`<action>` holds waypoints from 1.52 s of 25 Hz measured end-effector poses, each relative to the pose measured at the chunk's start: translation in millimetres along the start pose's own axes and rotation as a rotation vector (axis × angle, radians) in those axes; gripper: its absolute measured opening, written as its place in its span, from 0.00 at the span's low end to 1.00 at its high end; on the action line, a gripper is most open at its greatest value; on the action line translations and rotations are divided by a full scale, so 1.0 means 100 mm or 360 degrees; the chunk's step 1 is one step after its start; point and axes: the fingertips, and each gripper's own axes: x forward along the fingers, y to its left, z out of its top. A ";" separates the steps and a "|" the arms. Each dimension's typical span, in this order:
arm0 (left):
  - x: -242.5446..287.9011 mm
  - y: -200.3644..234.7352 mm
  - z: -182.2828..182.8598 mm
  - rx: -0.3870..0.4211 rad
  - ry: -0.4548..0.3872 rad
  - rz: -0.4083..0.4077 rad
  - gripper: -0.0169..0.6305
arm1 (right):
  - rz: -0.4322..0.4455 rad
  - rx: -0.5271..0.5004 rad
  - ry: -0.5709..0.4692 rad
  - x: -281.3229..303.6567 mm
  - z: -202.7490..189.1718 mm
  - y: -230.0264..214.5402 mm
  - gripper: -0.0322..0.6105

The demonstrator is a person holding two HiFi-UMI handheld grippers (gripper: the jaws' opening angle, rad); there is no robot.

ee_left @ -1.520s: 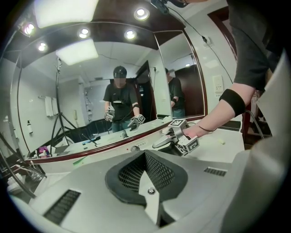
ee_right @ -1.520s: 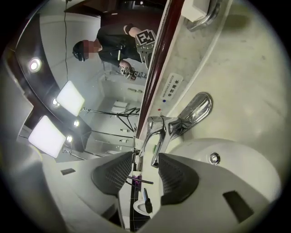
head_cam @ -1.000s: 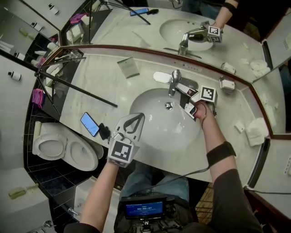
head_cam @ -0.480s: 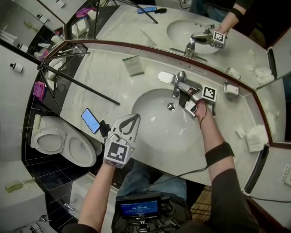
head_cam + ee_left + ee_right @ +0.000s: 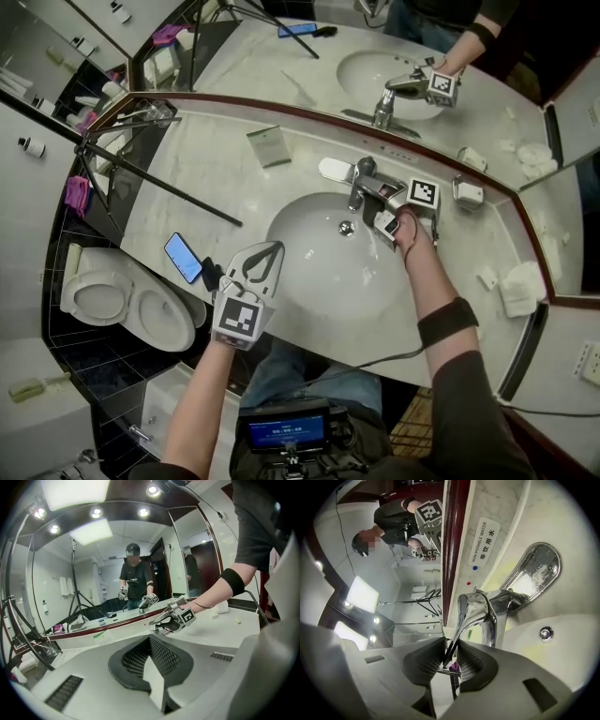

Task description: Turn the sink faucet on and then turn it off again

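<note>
**A:** Faucet, where?

**B:** Chrome faucet (image 5: 361, 183) sits at the back rim of the white sink (image 5: 309, 281), mid marble tabletop (image 5: 211, 164). My right tool (image 5: 450, 653) is clamped on its lever (image 5: 476, 609). The jaws just closed to a narrow gap, with the lever between the pads.

**A:** Other one?

**B:** My left tool (image 5: 270, 251) is fully closed and empty, over the sink's near-left rim.

**A:** Room?

**B:** Bathroom. Wall mirror (image 5: 281, 56) runs behind the tabletop. A non-potable-water sign (image 5: 484, 541) is by the faucet. Phone (image 5: 183, 256) lies left of the sink, with a tripod (image 5: 159, 183) leg across the tabletop. Toilet (image 5: 122, 300) sits lower left on dark tiles.
</note>
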 end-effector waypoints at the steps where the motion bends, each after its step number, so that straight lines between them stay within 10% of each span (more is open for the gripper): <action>1: 0.00 0.01 0.01 0.0001 -0.0002 0.0000 0.03 | -0.0006 0.0017 -0.0009 0.00 0.02 0.02 0.18; 20: -0.02 0.11 0.10 -0.0027 -0.0030 0.0026 0.03 | -0.0288 0.0287 -0.0086 0.07 0.20 0.12 0.23; 38: -0.08 0.07 0.26 0.0012 -0.0062 0.0027 0.03 | -0.0469 0.0202 -0.0122 -0.01 0.20 0.03 0.26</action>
